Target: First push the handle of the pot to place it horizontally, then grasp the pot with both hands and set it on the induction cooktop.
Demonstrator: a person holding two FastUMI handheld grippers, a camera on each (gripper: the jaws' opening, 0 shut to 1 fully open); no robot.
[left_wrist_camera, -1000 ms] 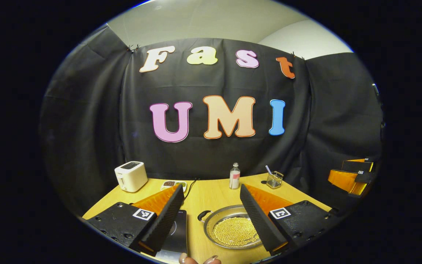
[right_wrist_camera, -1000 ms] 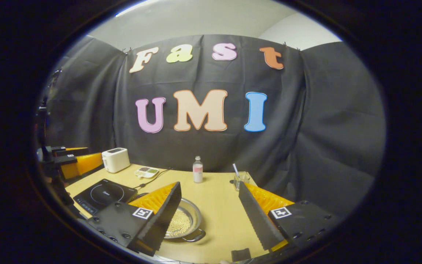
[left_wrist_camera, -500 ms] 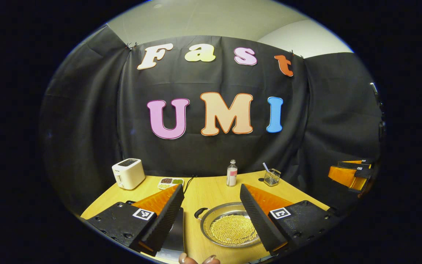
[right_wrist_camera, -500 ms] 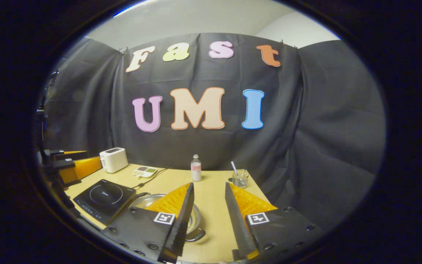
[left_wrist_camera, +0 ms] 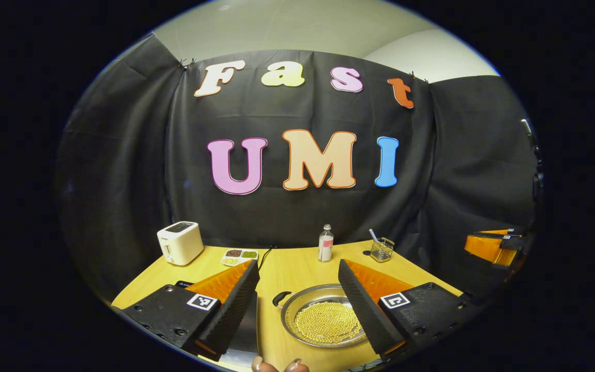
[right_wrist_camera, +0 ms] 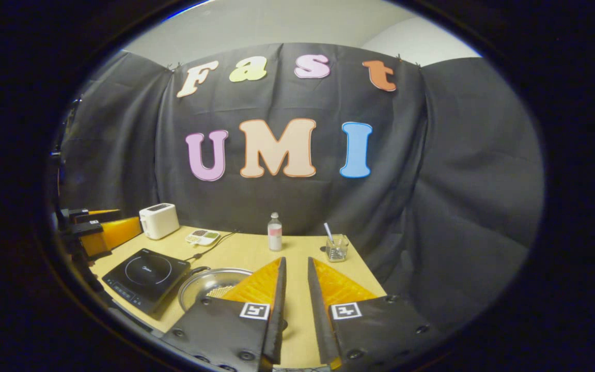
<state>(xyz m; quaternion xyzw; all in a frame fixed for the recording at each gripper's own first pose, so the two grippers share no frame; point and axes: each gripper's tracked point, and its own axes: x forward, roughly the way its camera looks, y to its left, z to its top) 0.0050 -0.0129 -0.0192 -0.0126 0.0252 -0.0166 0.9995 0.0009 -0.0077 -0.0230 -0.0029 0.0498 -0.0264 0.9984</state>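
Note:
A shallow steel pot (left_wrist_camera: 323,316) holding small yellow beads sits on the wooden table (left_wrist_camera: 292,271), seen between my left gripper's fingers. One dark loop handle (left_wrist_camera: 279,299) sticks out at its far left. My left gripper (left_wrist_camera: 297,264) hangs open above the near table edge, with nothing held. The black induction cooktop (right_wrist_camera: 145,273) lies left of the pot (right_wrist_camera: 207,283) in the right gripper view. My right gripper (right_wrist_camera: 296,260) hovers to the right of the pot, its jaws drawn almost together with only a thin gap and nothing between them.
Along the back of the table stand a white toaster (left_wrist_camera: 178,249), a small sectioned dish (left_wrist_camera: 239,256), a bottle (left_wrist_camera: 325,244) and a glass with a straw (left_wrist_camera: 381,249). The cooktop's cable (right_wrist_camera: 215,244) runs toward the back. Fingertips of a hand (left_wrist_camera: 279,366) show at the bottom.
My right gripper's fingers have closed from wide apart to nearly touching, and it has shifted so more of the cooktop and pot show. The left gripper has drifted back slightly, staying open.

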